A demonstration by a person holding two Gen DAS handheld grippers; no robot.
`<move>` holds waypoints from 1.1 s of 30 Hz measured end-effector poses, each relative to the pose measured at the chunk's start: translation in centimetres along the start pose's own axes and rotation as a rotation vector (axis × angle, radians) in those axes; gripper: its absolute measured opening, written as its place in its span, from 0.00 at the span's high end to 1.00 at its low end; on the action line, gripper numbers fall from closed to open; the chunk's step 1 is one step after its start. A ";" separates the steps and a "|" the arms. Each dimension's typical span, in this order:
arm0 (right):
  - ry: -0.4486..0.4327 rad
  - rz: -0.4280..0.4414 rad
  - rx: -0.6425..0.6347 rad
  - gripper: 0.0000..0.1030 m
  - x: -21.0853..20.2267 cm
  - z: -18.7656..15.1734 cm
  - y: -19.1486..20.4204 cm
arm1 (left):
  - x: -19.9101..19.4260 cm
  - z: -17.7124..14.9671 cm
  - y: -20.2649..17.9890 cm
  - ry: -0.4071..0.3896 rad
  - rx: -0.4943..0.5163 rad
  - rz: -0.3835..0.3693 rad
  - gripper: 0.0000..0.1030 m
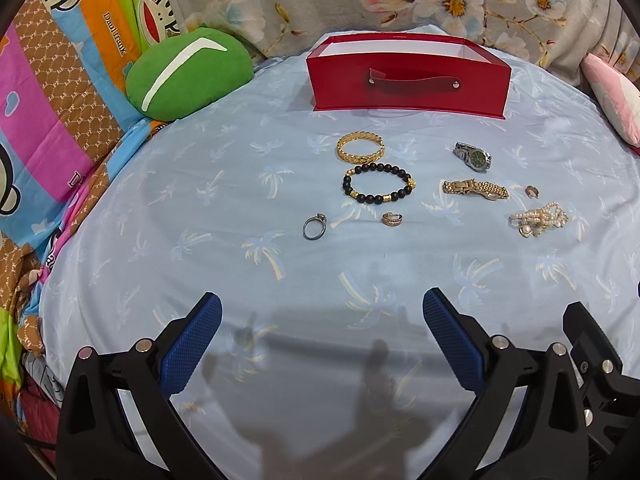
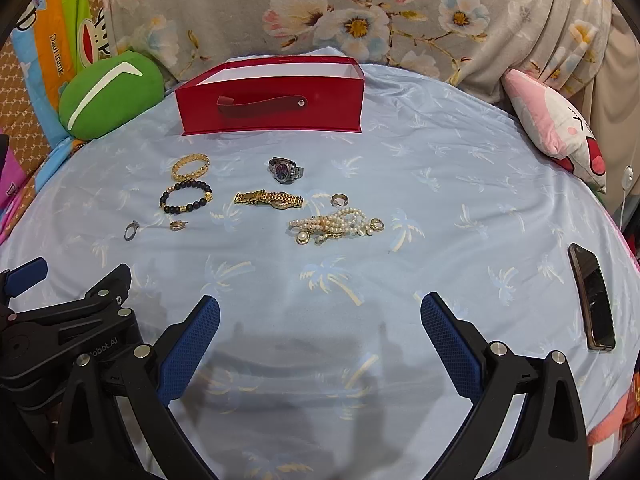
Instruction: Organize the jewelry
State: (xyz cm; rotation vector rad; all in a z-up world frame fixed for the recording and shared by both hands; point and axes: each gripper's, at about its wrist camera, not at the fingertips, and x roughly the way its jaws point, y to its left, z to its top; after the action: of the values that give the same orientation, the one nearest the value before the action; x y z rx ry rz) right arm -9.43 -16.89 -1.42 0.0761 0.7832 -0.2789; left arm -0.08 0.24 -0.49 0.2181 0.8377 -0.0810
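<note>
A home bedroom: a bed [image 1: 160, 240] under a pale blue palm-print sheet, cartoon bedding [image 1: 60, 80] at upper left, a green cushion [image 1: 188, 72] and floral fabric [image 2: 320, 12] behind.

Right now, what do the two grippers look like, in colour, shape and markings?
Both look alike. The left gripper and the right gripper each have two black plastic arms with silver round bolts and triangular cut-outs. The fingers carry long blue pads with a fine grid texture. In the right view the left gripper's body shows pale lettering ending in "obot.AI". No hands, sleeves or cables show.
</note>
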 end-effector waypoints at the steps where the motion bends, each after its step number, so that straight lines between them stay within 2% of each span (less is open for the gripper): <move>1: -0.001 -0.001 -0.001 0.05 0.0 0.0 0.0 | 0.0 0.0 0.0 0.000 -0.001 -0.001 0.05; 33: 0.002 0.001 -0.001 0.05 0.3 -0.1 0.2 | 0.5 -0.1 -0.2 0.001 -0.002 0.000 0.05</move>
State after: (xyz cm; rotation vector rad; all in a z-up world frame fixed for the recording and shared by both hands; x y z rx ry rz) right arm -9.28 -16.77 -1.75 0.0755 0.7857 -0.2774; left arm 0.12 0.06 -0.97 0.2165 0.8387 -0.0797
